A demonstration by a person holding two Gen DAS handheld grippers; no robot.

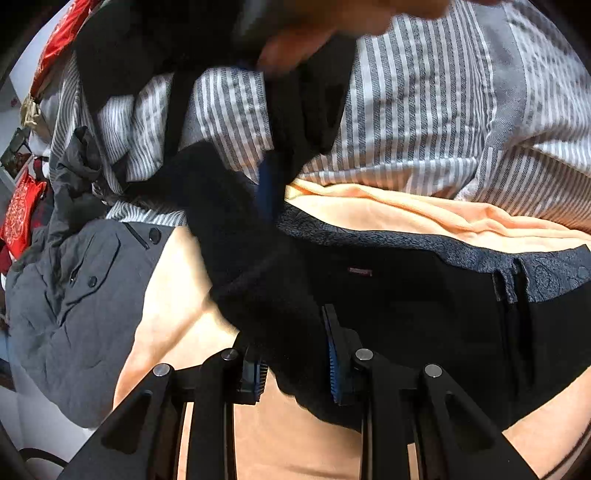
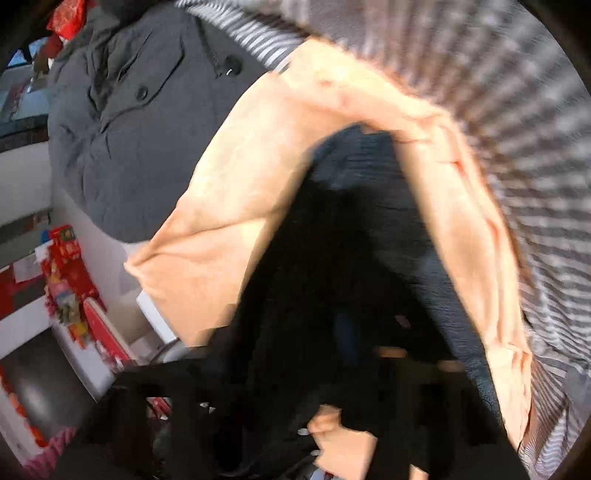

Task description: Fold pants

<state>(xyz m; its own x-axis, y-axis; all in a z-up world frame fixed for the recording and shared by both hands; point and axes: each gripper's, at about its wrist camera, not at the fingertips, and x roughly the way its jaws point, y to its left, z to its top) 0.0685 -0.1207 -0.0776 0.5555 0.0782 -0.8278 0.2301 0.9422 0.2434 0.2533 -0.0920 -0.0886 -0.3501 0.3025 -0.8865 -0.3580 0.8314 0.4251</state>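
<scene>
In the left wrist view, red bags (image 1: 20,218) sit at the far left edge, and just beside them a grey jacket (image 1: 77,306) with dark buttons lies crumpled on a peach blanket (image 1: 369,210). The black pants (image 1: 406,314) lie across the middle of that blanket, their patterned grey waistband (image 1: 443,247) running toward the right. One thick black fold of them rises from the bed toward the top of the picture. The left gripper (image 1: 297,376) sits at the bottom centre, its blue-padded jaws pinching the lower edge of that fold. Behind the pants, a grey-and-white striped sheet (image 1: 424,110) covers the back and right of the bed. At the top centre a blurred hand (image 1: 314,33) shows above the lifted cloth.

The right wrist view is heavily smeared. From the left come red decorations (image 2: 70,288) by a white wall, then the grey jacket (image 2: 140,129), then the peach blanket (image 2: 229,199) arching over the black pants (image 2: 332,277), and the striped sheet (image 2: 535,166) on the right. The right gripper is lost in dark blur at the bottom, so I cannot tell how its jaws stand or whether they hold cloth. A hand (image 2: 343,443) shows low in the centre against the black fabric.
</scene>
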